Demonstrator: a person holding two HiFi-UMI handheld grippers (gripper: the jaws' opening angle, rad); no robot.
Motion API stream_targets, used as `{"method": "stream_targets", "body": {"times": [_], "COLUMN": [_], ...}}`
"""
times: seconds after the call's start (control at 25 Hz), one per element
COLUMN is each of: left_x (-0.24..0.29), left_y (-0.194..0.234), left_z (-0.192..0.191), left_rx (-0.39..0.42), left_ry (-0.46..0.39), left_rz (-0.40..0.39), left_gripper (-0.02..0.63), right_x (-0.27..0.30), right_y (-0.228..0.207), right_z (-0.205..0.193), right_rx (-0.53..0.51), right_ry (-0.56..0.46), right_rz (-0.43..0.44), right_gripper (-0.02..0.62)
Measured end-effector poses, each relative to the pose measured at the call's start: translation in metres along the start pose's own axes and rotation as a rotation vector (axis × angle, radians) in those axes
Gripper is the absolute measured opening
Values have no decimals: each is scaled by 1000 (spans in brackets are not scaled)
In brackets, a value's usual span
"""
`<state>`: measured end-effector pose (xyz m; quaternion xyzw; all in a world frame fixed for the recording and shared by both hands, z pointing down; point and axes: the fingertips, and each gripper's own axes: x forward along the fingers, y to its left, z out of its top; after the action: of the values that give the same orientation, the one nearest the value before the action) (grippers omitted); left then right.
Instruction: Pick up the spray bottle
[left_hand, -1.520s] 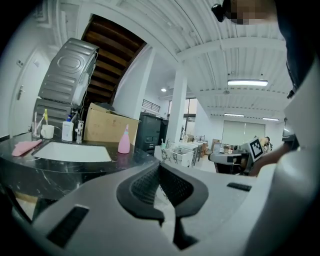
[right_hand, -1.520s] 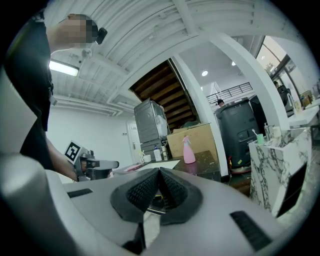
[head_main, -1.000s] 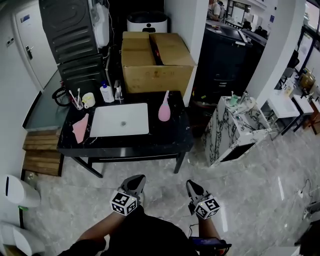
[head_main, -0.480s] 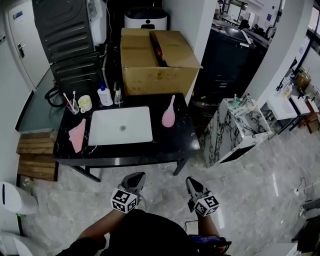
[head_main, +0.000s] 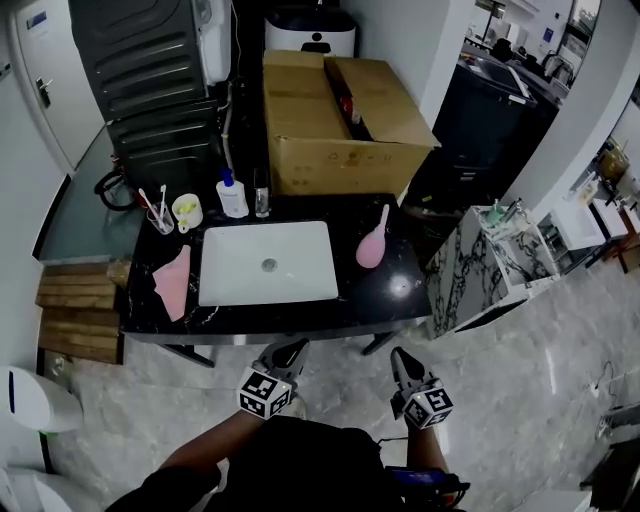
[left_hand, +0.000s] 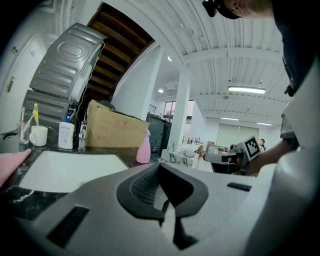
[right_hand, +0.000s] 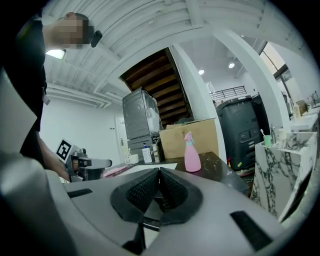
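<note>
The pink spray bottle (head_main: 372, 241) stands upright on the black counter (head_main: 395, 293), to the right of the white sink (head_main: 267, 263). Both grippers hover in front of the counter's near edge, well short of the bottle. My left gripper (head_main: 290, 348) is shut with nothing in it; in the left gripper view the spray bottle (left_hand: 144, 149) stands far ahead, just left of my left gripper (left_hand: 160, 163). Also shut and empty, my right gripper (head_main: 400, 354) sits below and slightly right of the bottle. The right gripper view has the spray bottle (right_hand: 191, 152) ahead, a little right of my right gripper (right_hand: 159, 170).
A large cardboard box (head_main: 340, 125) stands behind the sink. A cup with toothbrushes (head_main: 186, 210), a white pump bottle (head_main: 233, 196) and a pink cloth (head_main: 174, 281) lie on the counter's left. A marbled cabinet (head_main: 492, 262) stands right of the counter.
Both grippers have come forward together toward the counter, which now lies just ahead of their tips. Both have stayed shut.
</note>
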<state>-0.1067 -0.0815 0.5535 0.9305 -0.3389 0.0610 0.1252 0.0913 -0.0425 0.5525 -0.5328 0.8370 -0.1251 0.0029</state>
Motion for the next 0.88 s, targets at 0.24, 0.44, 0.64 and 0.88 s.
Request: {"method": "stream_targets", "body": {"times": [0.24, 0.44, 0.64, 0.88], "left_x": [-5, -5, 9, 33], "left_y": [36, 46, 51, 65], "left_z": [1, 7, 12, 18], "left_rx": [-11, -40, -52, -54], "left_ry": [2, -7, -5, 5], "left_rz": [19, 23, 14, 43], "left_gripper": [8, 8, 8, 8], "right_x": [34, 60, 85, 118], "right_y": [3, -2, -14, -46], "right_z": [8, 12, 19, 26], "right_rx": [-4, -24, -29, -41], "right_ry": [-12, 4, 7, 17], "right_rz": [-12, -1, 11, 12], "right_gripper": [26, 26, 26, 26]}}
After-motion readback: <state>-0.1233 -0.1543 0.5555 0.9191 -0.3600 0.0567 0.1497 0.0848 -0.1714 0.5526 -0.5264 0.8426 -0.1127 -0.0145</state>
